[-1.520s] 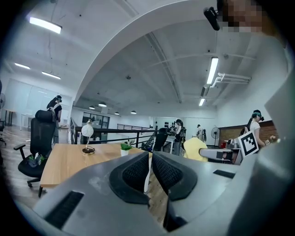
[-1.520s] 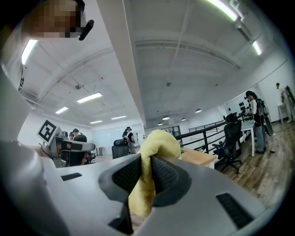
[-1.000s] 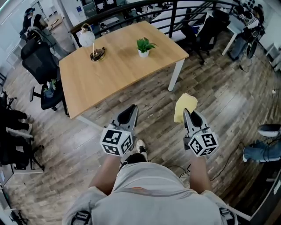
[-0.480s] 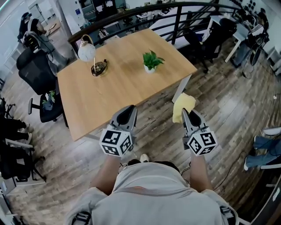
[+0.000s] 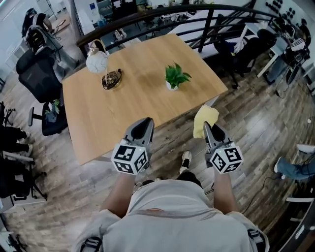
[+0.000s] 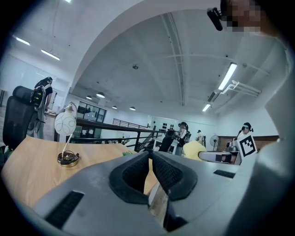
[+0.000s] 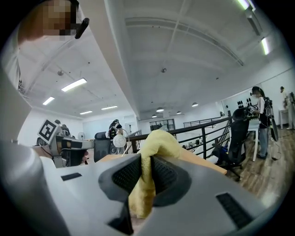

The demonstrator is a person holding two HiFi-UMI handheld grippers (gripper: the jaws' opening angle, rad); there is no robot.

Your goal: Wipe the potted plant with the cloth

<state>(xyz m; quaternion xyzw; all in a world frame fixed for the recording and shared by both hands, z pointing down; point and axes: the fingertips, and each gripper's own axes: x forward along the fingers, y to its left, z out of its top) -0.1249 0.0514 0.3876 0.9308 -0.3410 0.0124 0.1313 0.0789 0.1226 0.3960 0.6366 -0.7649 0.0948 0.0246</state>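
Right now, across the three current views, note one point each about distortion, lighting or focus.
Head view: evenly lit and sharp, but the wide lens bows the railing and the table edges. Left gripper view: black round vignette, a bright strip light, soft-looking near fingers. Right gripper view: same vignette; the cloth is clear, the ceiling lines bend.

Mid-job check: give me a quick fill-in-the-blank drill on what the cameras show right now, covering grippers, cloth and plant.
1. The right gripper is shut on a ___ cloth.
2. The left gripper is shut and holds ___.
3. In the head view, the potted plant stands on the table to the ___ of the lamp.

Missing words: yellow; nothing; right
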